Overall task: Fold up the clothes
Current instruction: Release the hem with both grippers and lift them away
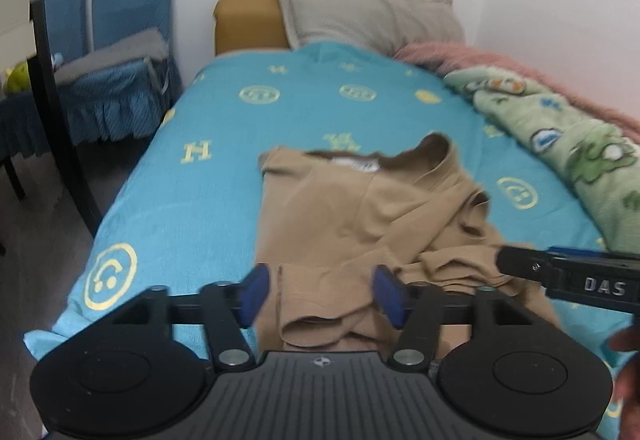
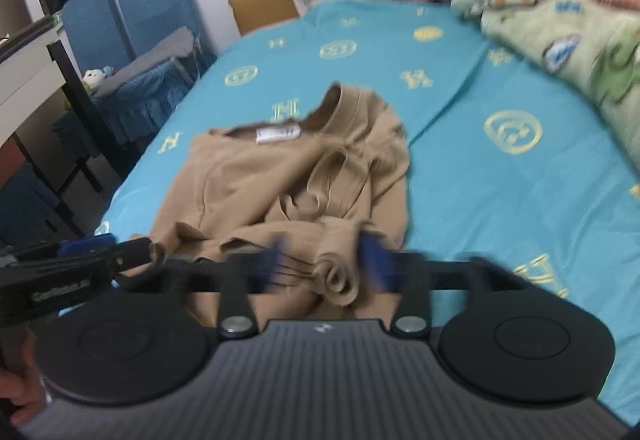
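Tan shirt (image 1: 360, 208) lies between both grippers' parted jaws; right view blurred.

Bed (image 1: 168, 200) with a mustard-yellow headboard (image 1: 248, 24) at the far end, covered by a turquoise sheet (image 1: 320, 108) printed with yellow letter and smiley motifs. Lying directly on the sheet: a tan top (image 1: 352, 216), crumpled, at near centre, collar and white label toward the far end. A grey pillow (image 1: 368, 16) rests at the far end against the headboard. A green cartoon-print blanket (image 1: 560, 144) lies bunched along the right edge, with a pink fuzzy blanket (image 1: 480, 56) beyond it against the wall.
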